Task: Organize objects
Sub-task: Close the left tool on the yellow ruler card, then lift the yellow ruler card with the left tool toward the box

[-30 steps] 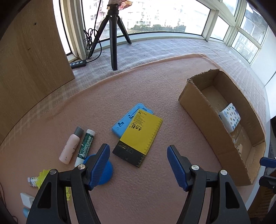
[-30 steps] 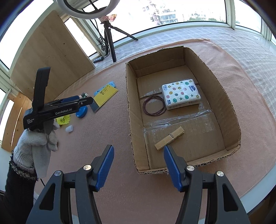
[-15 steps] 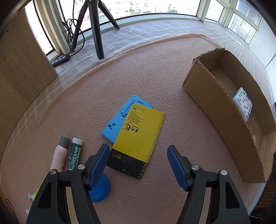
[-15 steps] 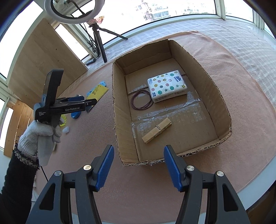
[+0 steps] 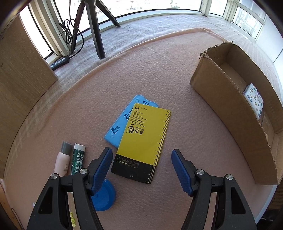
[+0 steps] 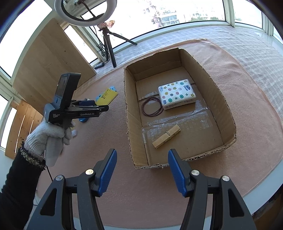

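A yellow ruler card [image 5: 145, 139] lies on the pink mat, partly over a light blue plastic tray [image 5: 122, 122]. My left gripper [image 5: 141, 161] hovers open just above the card's black lower end, nothing between its fingers. Left of it lie a pink bottle [image 5: 61, 159], a green lip-balm tube [image 5: 77, 159] and a blue round disc [image 5: 104, 196]. The cardboard box [image 6: 130, 123] holds a tissue pack [image 6: 176, 93], a ring of hair bands [image 6: 152, 109] and a wooden clothespin [image 6: 166, 136]. My right gripper [image 6: 142, 169] stands open over the mat at the box's near edge.
A tripod [image 5: 95, 30] with a ring light [image 6: 83, 12] and a power strip [image 5: 60, 62] stand past the mat's far edge. A wooden panel [image 5: 21, 70] rises at the left. A gloved hand [image 6: 47, 136] holds the left gripper.
The left gripper came down and closer over the yellow card, which now reaches between its fingertips. The right view shifted slightly toward the box's near left corner. Both stayed open.
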Available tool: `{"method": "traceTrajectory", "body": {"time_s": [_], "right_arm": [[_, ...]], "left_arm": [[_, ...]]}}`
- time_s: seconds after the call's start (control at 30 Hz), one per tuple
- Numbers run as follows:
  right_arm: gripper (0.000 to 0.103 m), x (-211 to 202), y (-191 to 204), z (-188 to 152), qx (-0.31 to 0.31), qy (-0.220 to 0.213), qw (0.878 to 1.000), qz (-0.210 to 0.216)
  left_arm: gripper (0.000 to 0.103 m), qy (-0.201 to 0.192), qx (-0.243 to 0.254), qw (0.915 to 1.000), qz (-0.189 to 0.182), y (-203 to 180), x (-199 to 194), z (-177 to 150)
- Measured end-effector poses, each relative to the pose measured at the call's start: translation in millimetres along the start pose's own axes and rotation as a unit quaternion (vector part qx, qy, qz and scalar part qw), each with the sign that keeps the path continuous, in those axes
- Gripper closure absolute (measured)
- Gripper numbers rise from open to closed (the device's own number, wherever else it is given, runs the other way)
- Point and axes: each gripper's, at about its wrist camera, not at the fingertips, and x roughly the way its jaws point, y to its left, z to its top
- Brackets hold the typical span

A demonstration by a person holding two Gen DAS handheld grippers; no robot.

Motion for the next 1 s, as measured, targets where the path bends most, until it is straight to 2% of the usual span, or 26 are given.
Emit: {"method": "traceTrajectory", "body": {"time_s": [0.4, 0.63, 1.0], "right_arm": [[0.047, 0.8, 5.5, -2.8, -0.001, 0.006, 1.000, 0.009], [0.047, 4.5, 1.0, -2.0, 0.010, 0.012, 1.000, 0.009], [0.047, 7.6, 0.1, -0.7, 0.011, 0.013, 1.000, 0.007]], "left_arm": [[0.032, 0.011, 0.023, 0.9997, 0.004, -9.6, 8.9, 2.8], [0.050, 0.011, 0.026, 0.9996, -0.010, -15.6, 7.1, 2.2], [0.050, 0.006, 0.038, 0.9991, -0.016, -33.5, 2.3, -8.3]]}}
